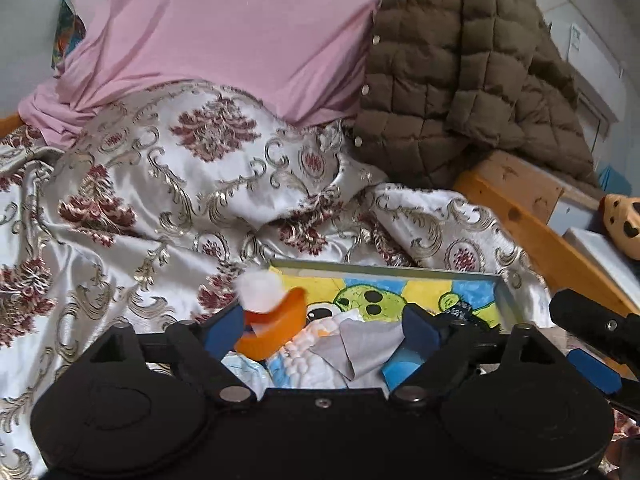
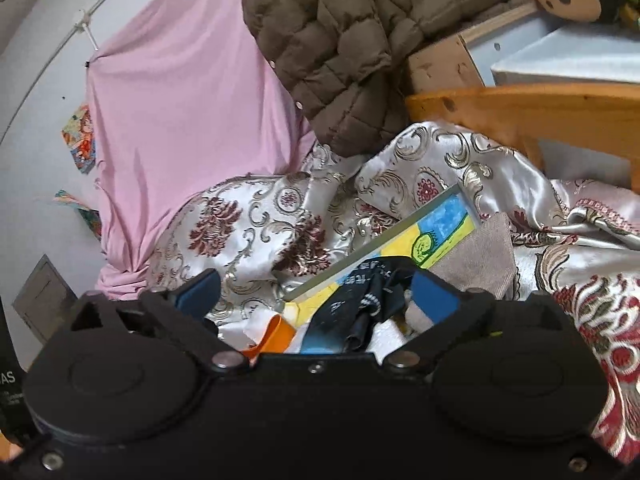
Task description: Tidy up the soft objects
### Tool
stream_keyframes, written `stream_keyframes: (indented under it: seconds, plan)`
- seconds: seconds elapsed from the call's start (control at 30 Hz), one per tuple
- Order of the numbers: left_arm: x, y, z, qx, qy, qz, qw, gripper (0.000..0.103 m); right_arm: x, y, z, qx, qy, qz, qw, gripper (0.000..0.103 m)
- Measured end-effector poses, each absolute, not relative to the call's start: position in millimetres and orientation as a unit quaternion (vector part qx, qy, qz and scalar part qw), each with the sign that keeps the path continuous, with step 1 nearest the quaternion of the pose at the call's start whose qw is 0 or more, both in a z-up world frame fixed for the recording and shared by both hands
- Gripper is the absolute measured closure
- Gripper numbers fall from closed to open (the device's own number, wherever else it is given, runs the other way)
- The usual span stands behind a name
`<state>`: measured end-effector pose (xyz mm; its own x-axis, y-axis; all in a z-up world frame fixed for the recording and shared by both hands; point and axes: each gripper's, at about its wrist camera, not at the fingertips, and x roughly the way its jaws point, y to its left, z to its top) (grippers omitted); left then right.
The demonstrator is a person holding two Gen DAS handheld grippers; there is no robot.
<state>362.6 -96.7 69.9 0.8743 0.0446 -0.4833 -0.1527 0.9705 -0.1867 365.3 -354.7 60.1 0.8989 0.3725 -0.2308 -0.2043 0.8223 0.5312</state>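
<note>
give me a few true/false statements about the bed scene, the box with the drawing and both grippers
1. The left gripper is open. True.
2. The brown quilted jacket lies inside the painted box. False: it hangs over the wooden bed frame, behind the box.
3. The box sits on the patterned satin bedspread. True.
4. The right gripper is clamped on the pink cloth. False: its jaws stand open, and the pink cloth hangs far behind them.
5. The box is bare inside. False: an orange piece, a grey cloth and other soft items lie in it.
</note>
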Motion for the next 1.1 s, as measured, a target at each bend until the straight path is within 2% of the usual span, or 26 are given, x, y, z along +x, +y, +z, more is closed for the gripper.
stream_keyframes:
  seconds: [0.53, 1.1]
  plan:
    - [247, -69, 104, -0.121, 0.165, 0.03, 0.978, 0.002, 256, -327, 104, 0.181, 0.124, 0.156, 0.963, 0.001]
    - [138, -35, 76, -0.102, 0.146, 0.019, 0.984, 0.001, 133, -284, 98, 0.105, 0.105, 0.108, 0.983, 0.001]
